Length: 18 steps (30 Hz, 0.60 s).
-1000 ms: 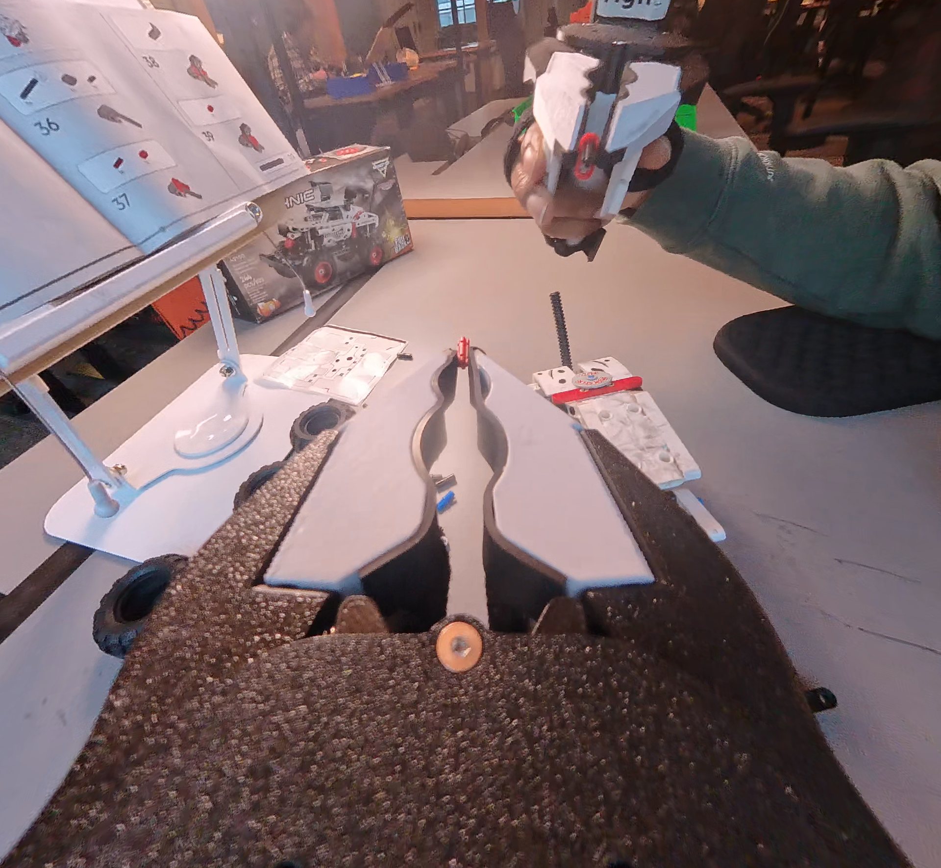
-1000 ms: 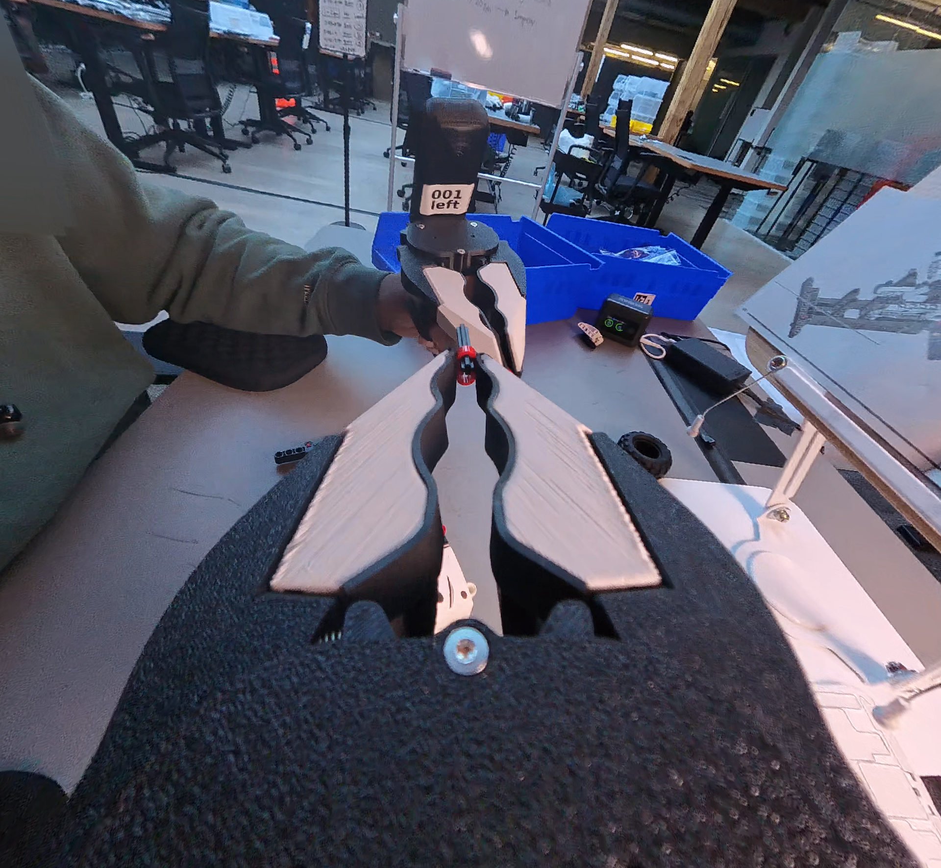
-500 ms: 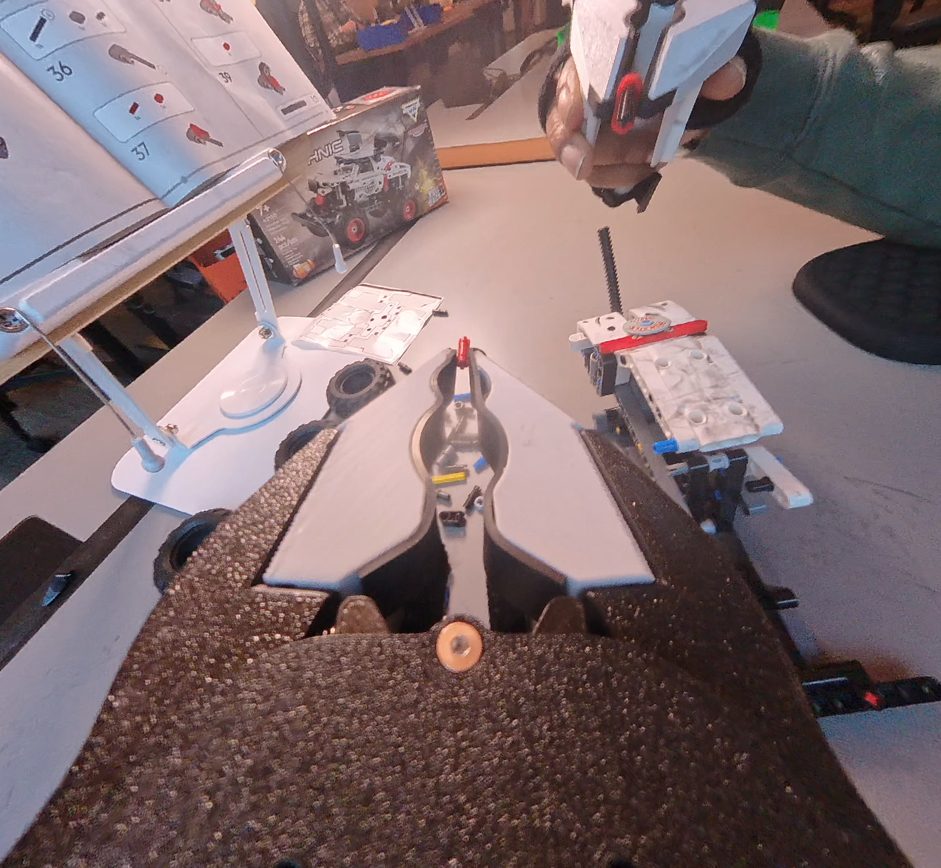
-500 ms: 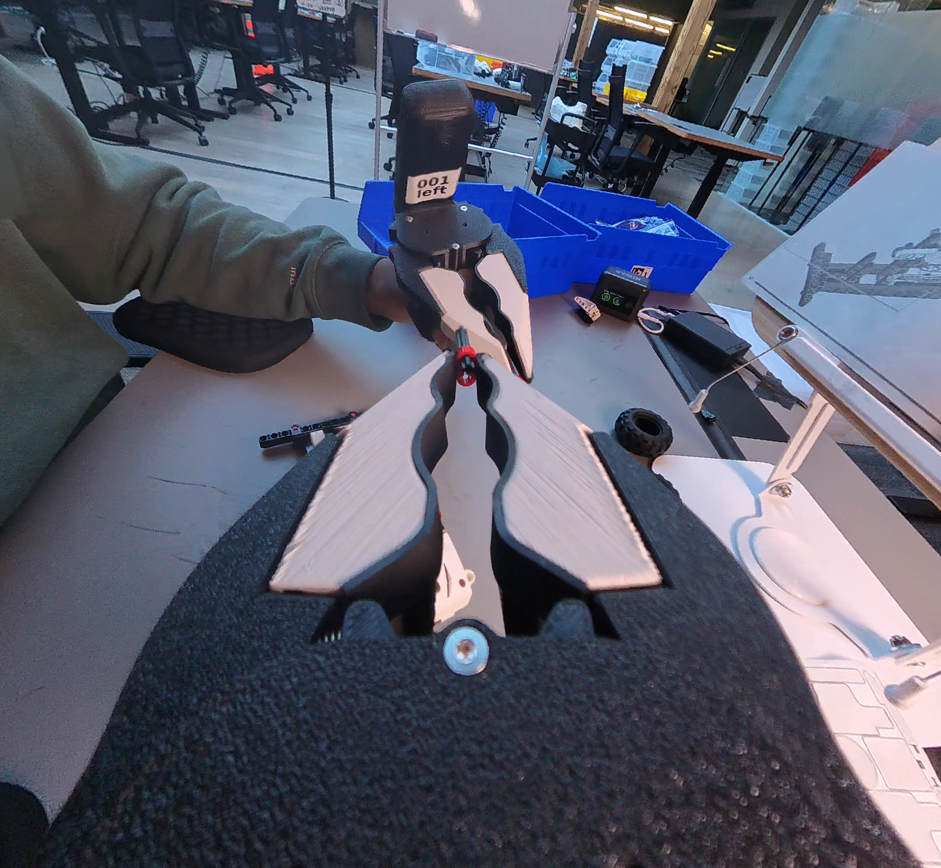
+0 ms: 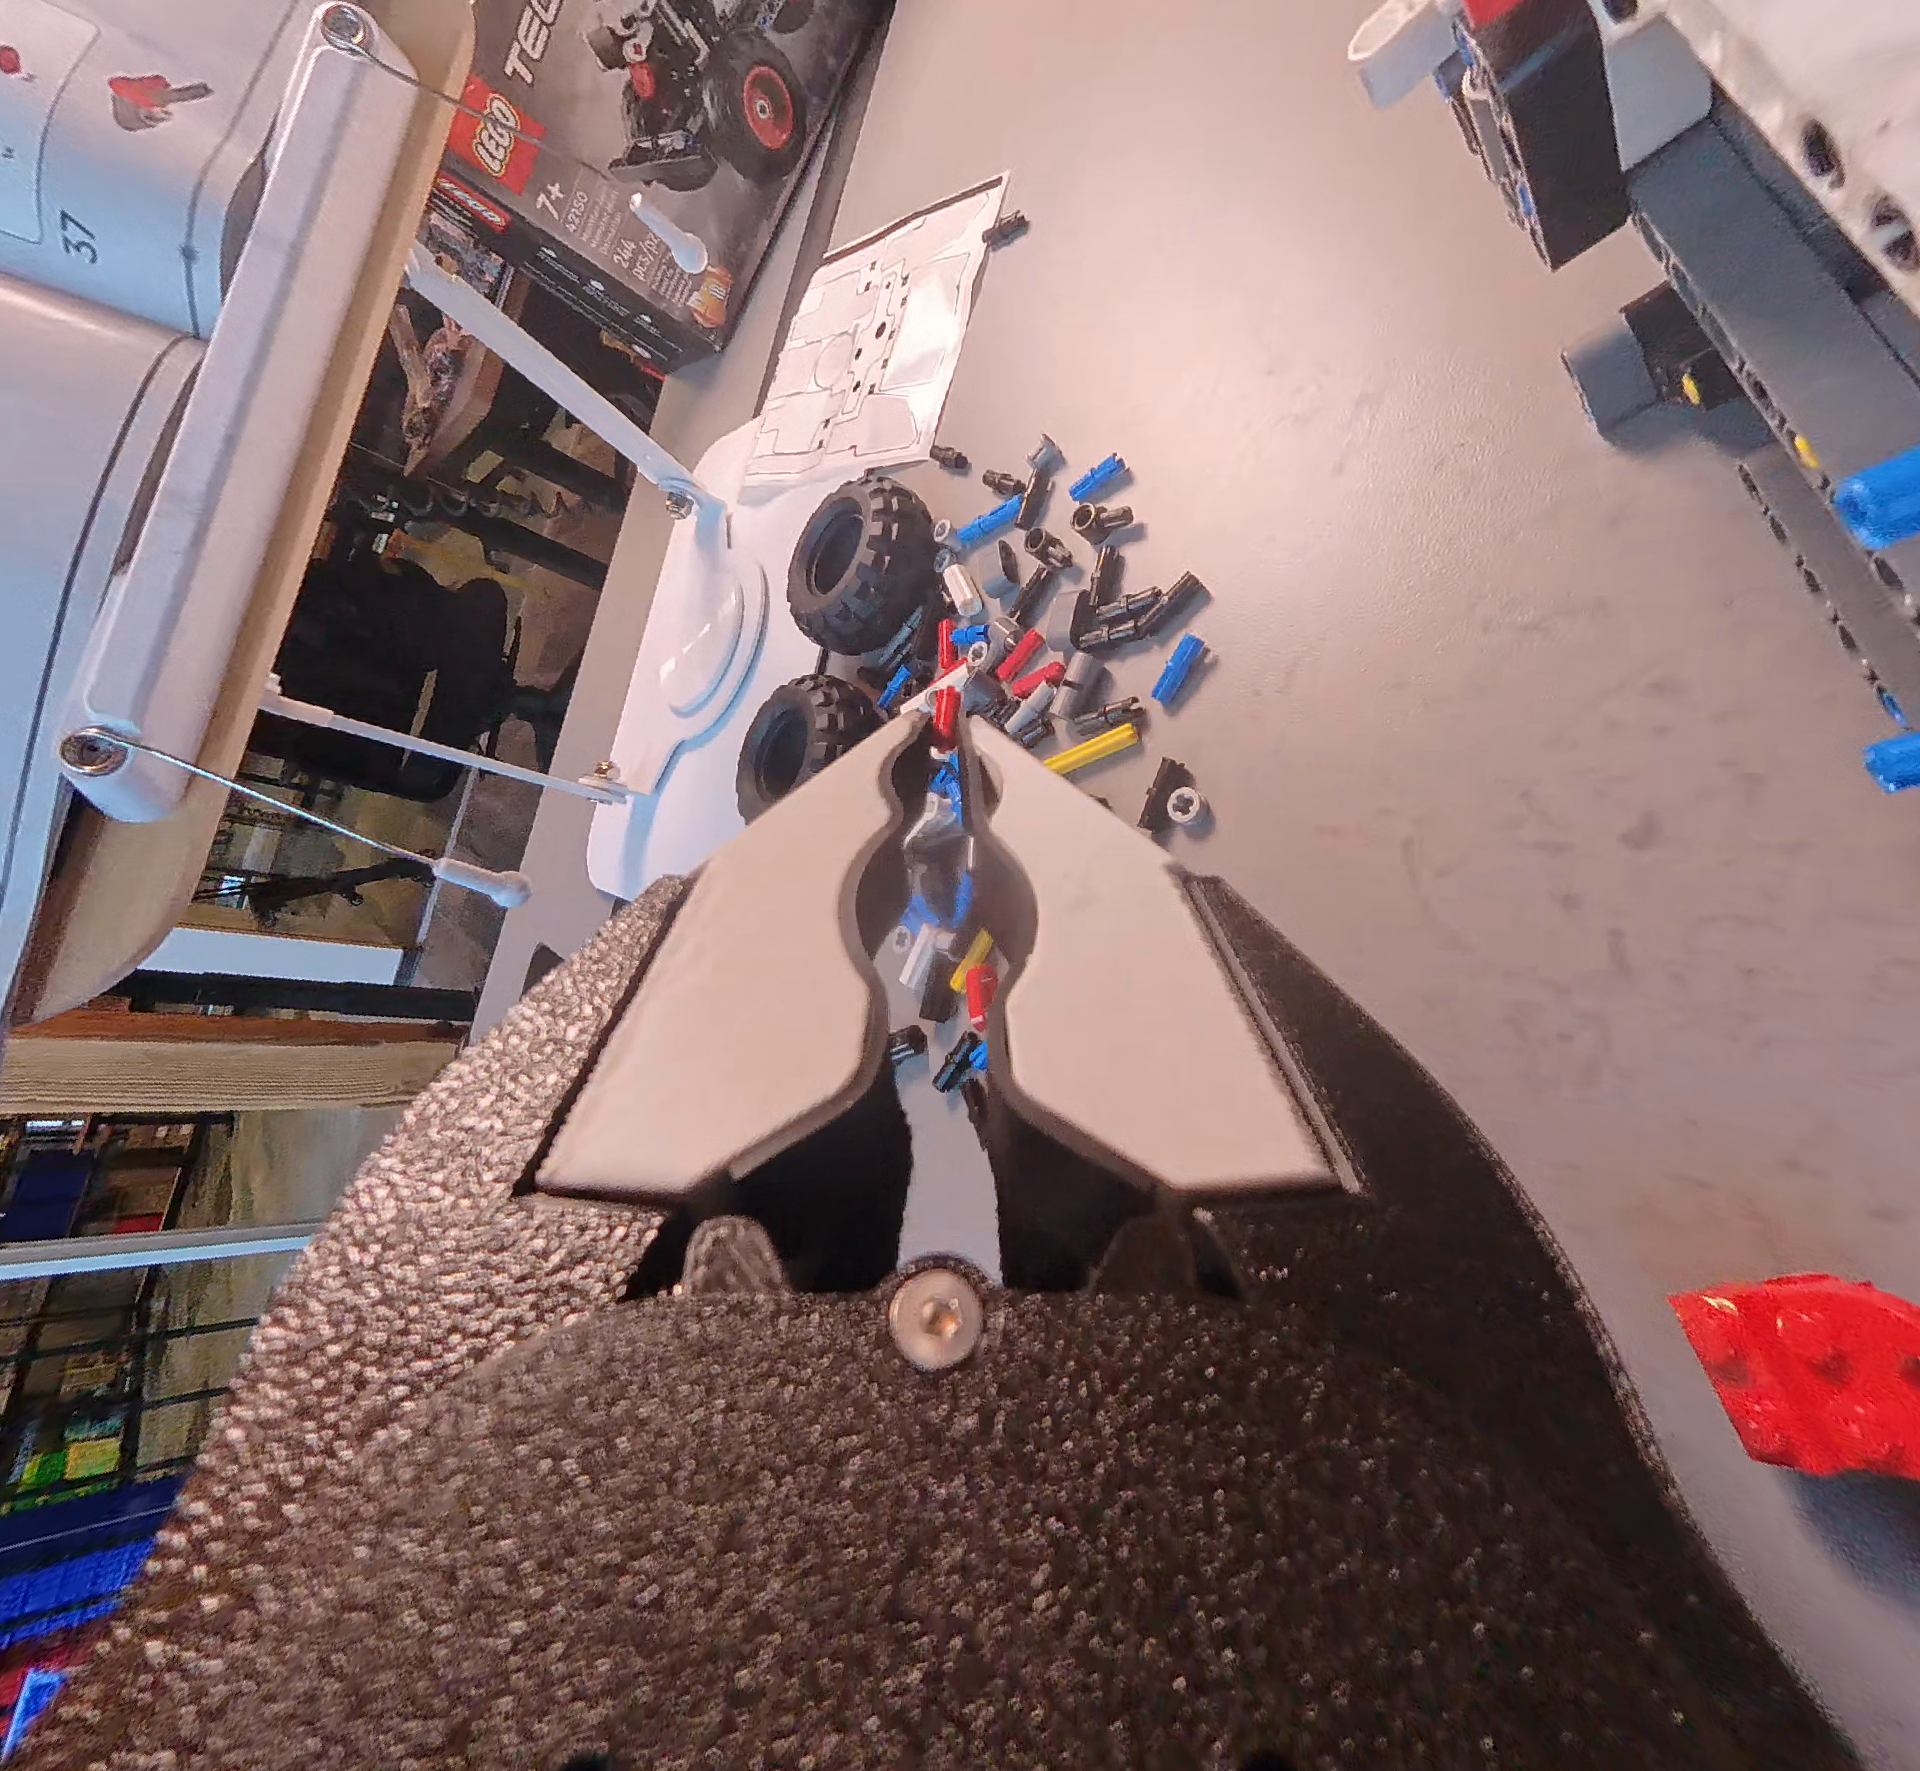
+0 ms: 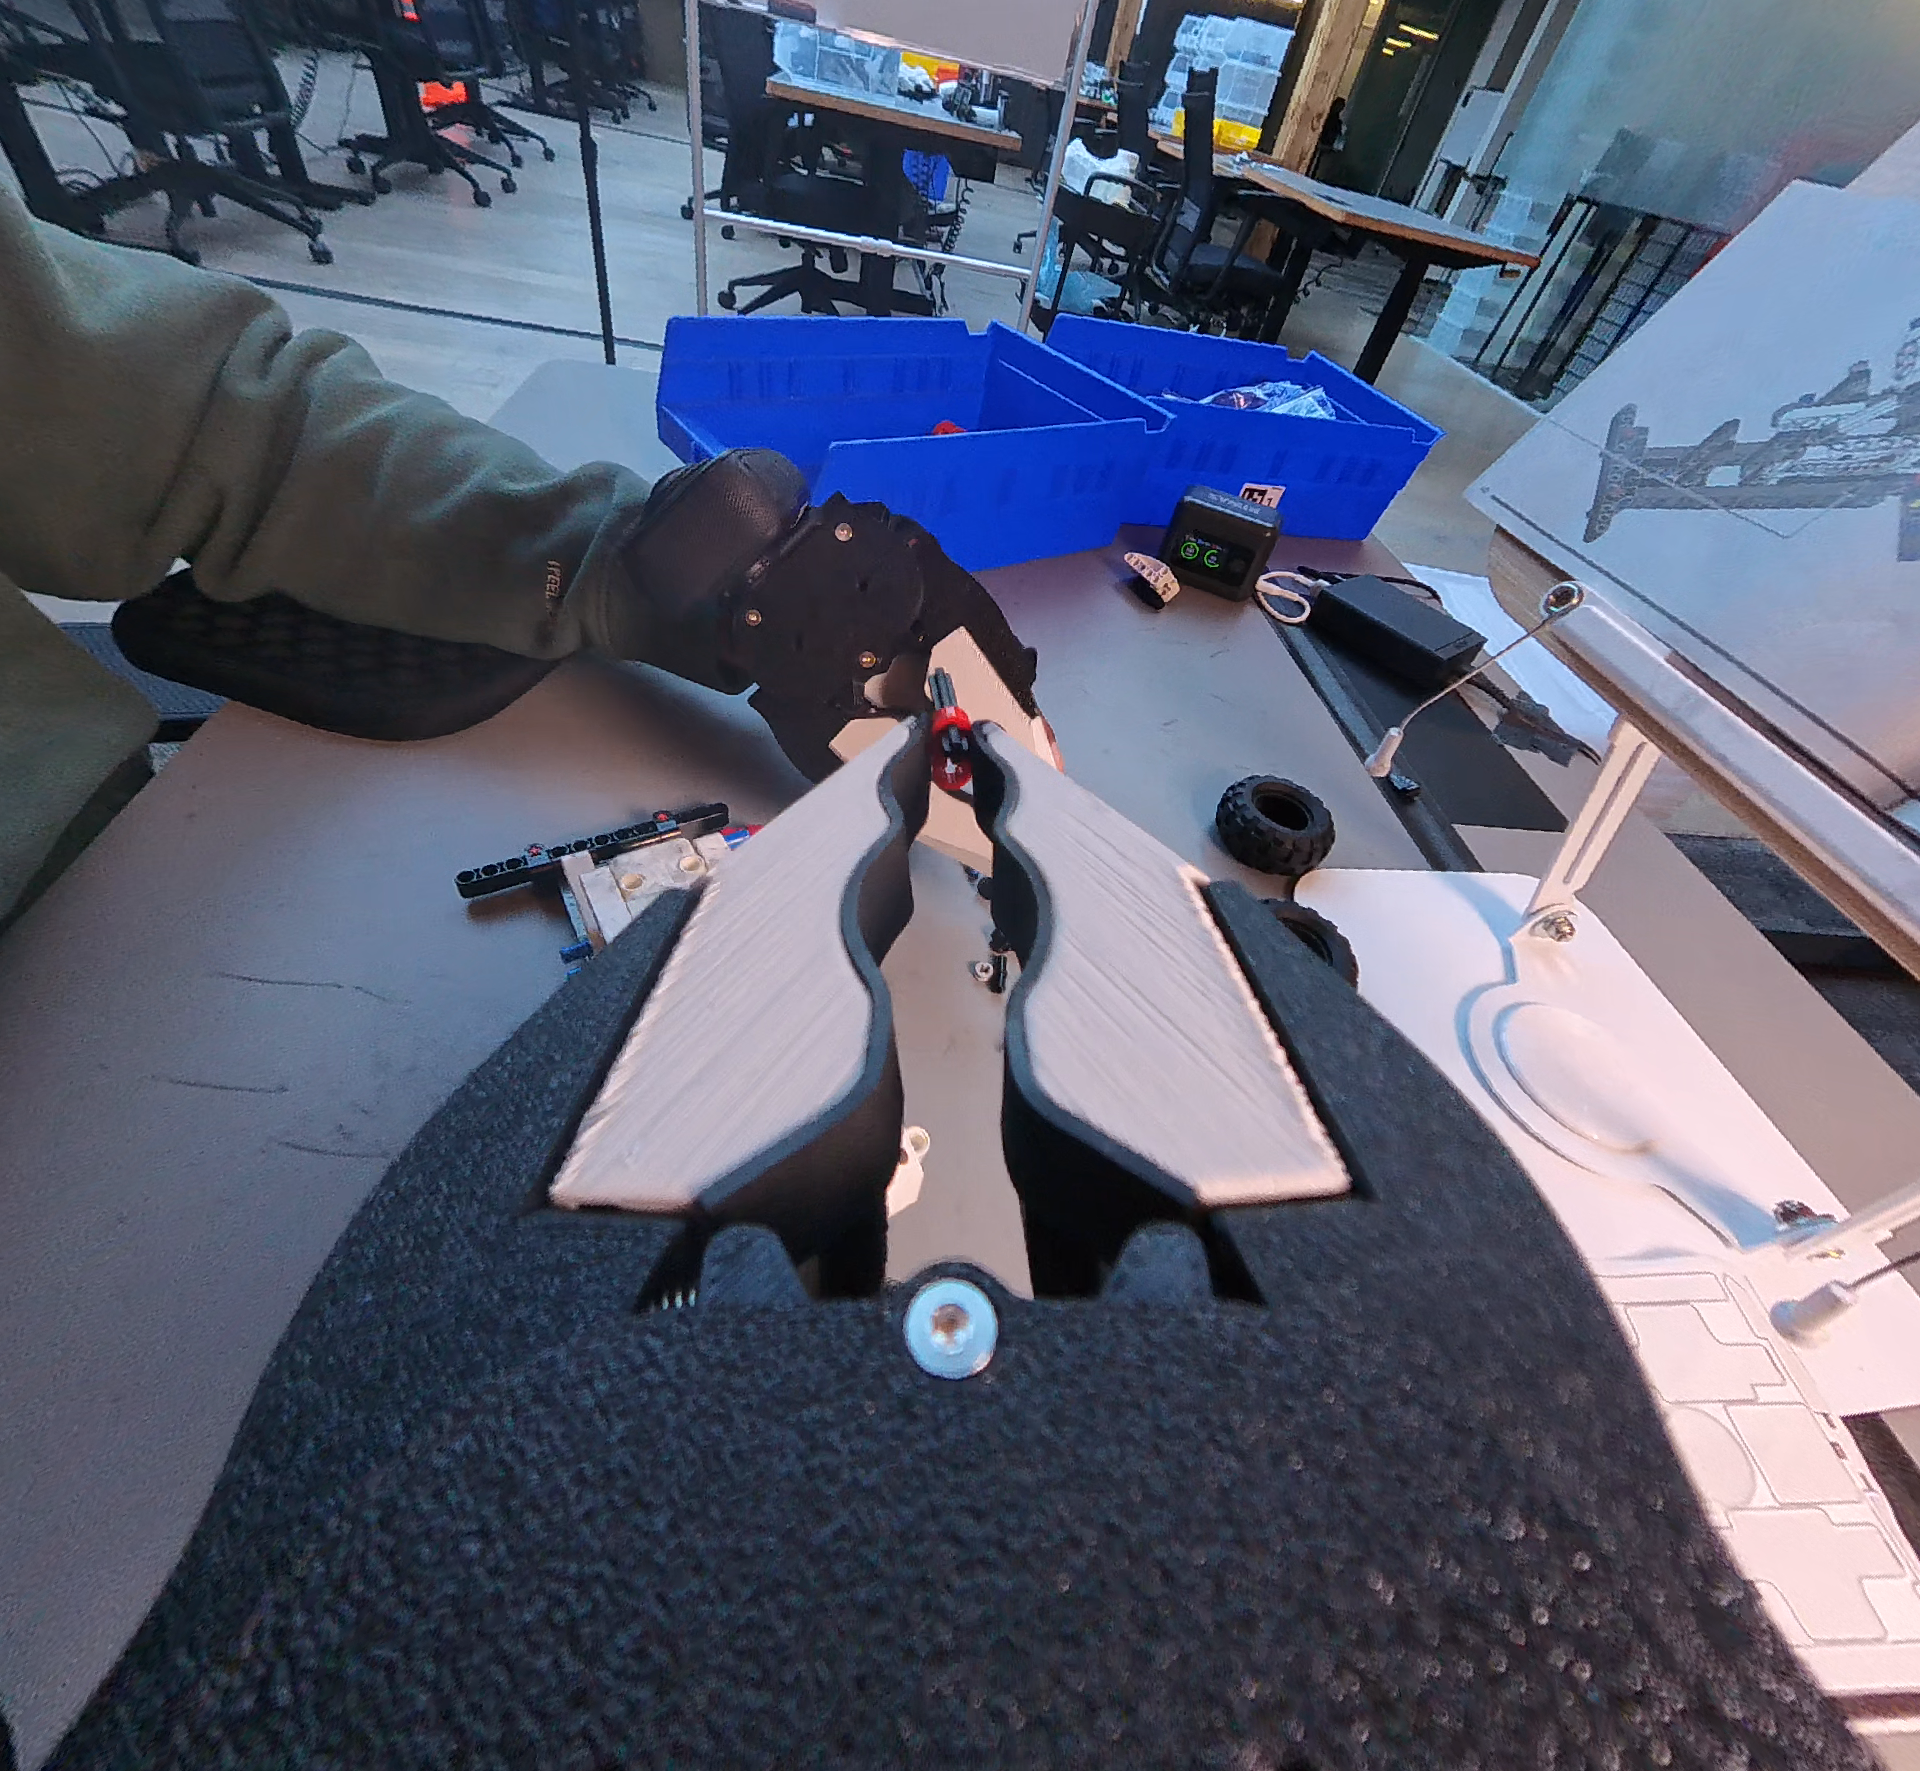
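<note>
- Over the grey table, the left gripper was tipped down above a pile of small bricks, clamped on a red pin.
- The right gripper was held level, closed on a red-and-black pin.

Each pair of tongs has two pale grey, wavy-edged fingers set in a black pebbled mount, with one silver screw behind the fingers. Beyond the right tongs, the left tongs show a black body studded with small screws, gripped by a black-gloved hand under an olive-green fleece sleeve.
</note>
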Tool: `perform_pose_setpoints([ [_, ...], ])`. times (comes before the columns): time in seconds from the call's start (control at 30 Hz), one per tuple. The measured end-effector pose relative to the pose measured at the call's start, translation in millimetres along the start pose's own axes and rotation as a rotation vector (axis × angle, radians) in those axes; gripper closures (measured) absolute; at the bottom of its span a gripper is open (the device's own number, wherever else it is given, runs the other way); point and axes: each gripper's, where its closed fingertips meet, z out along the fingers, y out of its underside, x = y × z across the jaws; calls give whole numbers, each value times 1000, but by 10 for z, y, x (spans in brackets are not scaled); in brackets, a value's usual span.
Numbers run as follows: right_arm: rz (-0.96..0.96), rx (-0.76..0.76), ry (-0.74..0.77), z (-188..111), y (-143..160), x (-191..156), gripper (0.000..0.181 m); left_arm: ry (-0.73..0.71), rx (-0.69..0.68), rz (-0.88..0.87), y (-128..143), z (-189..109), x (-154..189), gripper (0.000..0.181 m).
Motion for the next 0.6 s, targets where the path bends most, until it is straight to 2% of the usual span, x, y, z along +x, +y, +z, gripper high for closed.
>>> perform_pose_setpoints([
  [0.07, 3, -4, 0, 4, 18, -1, 175, 8, 3, -19, 14, 4, 0, 174],
  [0.13, 4, -9, -1, 10, 38, -5, 175, 39, 47, -106, -40, -21, 1, 162],
  [0.27, 4, -13, -5, 11, 55, -19, 175, 226, 336, -461, -594, -323, -73, 151],
  [0.33, 4, -17, -9, 19, 65, -26, 175, 305, 473, -560, -866, -529, -137, 151],
  [0.4, -1, -29, -17, 40, 85, -50, 174, 332, 528, -570, -1022, -649, -155, 155],
  [0.6, -56, -100, -34, 147, 173, -149, 174, 375, 518, -486, -1212, -715, 3, 172],
])
